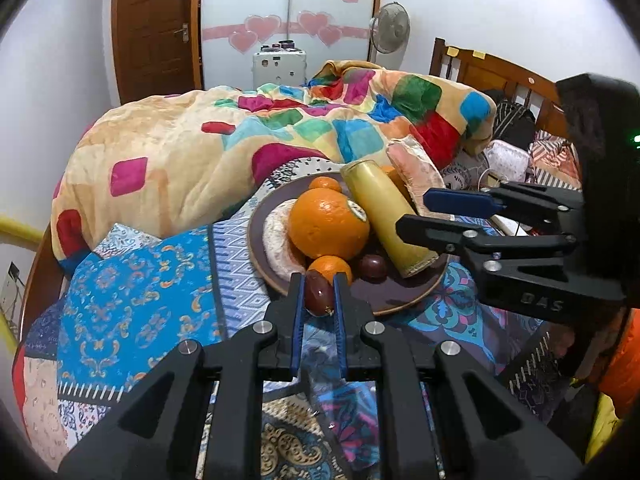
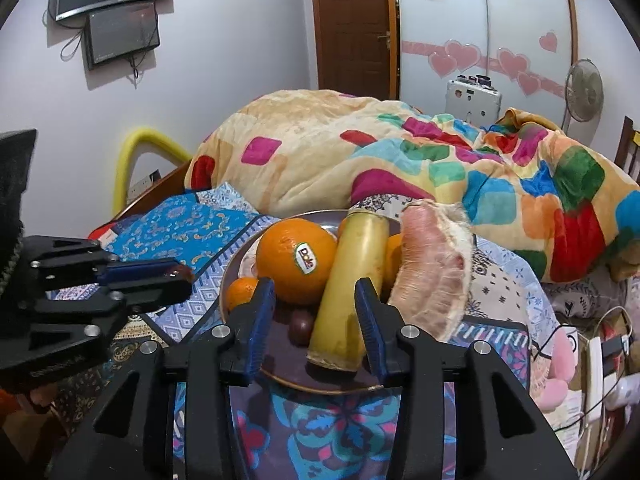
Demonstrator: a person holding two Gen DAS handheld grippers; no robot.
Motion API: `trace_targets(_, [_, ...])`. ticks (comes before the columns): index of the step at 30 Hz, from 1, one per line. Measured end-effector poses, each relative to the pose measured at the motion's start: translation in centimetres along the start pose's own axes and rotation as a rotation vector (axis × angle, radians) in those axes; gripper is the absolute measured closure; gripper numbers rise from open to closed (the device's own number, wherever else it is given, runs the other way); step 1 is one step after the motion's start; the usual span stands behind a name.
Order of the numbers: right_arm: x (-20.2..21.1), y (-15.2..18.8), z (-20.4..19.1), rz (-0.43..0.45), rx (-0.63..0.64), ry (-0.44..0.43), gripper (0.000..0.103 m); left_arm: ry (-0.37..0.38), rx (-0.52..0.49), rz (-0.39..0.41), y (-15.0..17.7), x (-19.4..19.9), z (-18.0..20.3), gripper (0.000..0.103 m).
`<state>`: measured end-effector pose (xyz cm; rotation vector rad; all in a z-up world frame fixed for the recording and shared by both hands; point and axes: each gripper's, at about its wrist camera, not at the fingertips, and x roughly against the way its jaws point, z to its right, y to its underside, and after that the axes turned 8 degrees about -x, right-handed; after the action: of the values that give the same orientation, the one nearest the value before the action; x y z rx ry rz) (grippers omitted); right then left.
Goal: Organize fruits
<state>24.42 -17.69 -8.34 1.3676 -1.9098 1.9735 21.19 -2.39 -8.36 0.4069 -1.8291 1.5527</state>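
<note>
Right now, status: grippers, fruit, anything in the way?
Left gripper shut on small dark red fruit. Right gripper open, straddling yellow stalk on plate. Big orange crowds its left.

The plate looks glazed and glossy, and the orange is shiny and dimpled with a paper sticker. The blanket is soft plush cloth.

Blanket, multicoloured squares, heaped on bed over patchwork sheet. Brown door shut, beside wardrobe decorated with pink hearts. Fan stood by wall. White case seen behind blanket. Two screens mounted on wall. Wooden headboard at right.
</note>
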Motion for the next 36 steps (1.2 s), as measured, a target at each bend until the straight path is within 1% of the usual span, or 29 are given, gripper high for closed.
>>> trace_targets(4, [1.2, 0.7, 0.7, 0.010, -0.013, -0.002, 0.064, -0.001, -0.038, -0.006, -0.7, -1.0, 1.3, 0.091])
trace_targets(7, [1.8, 1.2, 1.0, 0.024, -0.006, 0.017, 0.064, 0.007, -0.062, -0.011, -1.1, -1.9, 2.3, 0.091])
trace_targets(11, [2.2, 1.4, 1.6, 0.034, -0.004, 0.028, 0.064, 0.003, -0.079, -0.024, -1.3, -3.1, 3.2, 0.091])
trace_targets(14, [2.6, 1.3, 1.9, 0.042, -0.005, 0.029, 0.064, 0.000, -0.083, -0.043, -1.3, -3.9, 3.5, 0.088])
trace_targets(15, [2.7, 1.4, 2.0, 0.044, -0.005, 0.030, 0.064, 0.002, -0.081, -0.051, -1.3, -4.1, 3.5, 0.083])
trace_targets(16, [2.8, 1.4, 2.1, 0.046, -0.004, 0.033, 0.064, 0.008, -0.073, -0.057, -1.3, -4.2, 3.5, 0.075])
trace_targets(18, [2.7, 1.4, 2.2, 0.045, 0.002, 0.040, 0.064, 0.024, -0.060, -0.049, -1.4, -4.1, 3.4, 0.070])
trace_targets(19, [2.7, 1.5, 2.2, 0.046, 0.008, 0.049, 0.064, 0.011, -0.061, -0.042, -1.4, -4.0, 3.5, 0.068])
trace_targets(21, [2.7, 1.6, 2.1, 0.045, 0.014, 0.060, 0.064, -0.006, -0.063, -0.029, -1.4, -3.6, 3.6, 0.067])
trace_targets(24, [3.7, 1.6, 1.9, 0.060, 0.010, 0.066, 0.064, -0.002, -0.039, -0.007, -1.4, -2.2, 3.3, 0.067])
trace_targets(28, [6.5, 1.3, 1.2, 0.106, -0.006, 0.063, 0.064, -0.030, -0.013, 0.056, -1.3, 1.1, 3.1, 0.067])
trace_targets(31, [8.8, 1.1, 0.4, 0.145, -0.015, 0.057, 0.064, -0.020, 0.000, 0.119, -1.3, 4.5, 3.1, 0.067])
trace_targets(33, [10.7, 1.1, -0.3, 0.185, -0.024, 0.056, 0.064, -0.039, 0.013, 0.167, -1.3, 7.2, 3.5, 0.067])
trace_targets(36, [13.8, 1.5, -1.8, 0.242, -0.034, 0.053, 0.064, -0.049, 0.028, 0.236, -0.9, 10.9, 4.2, 0.067])
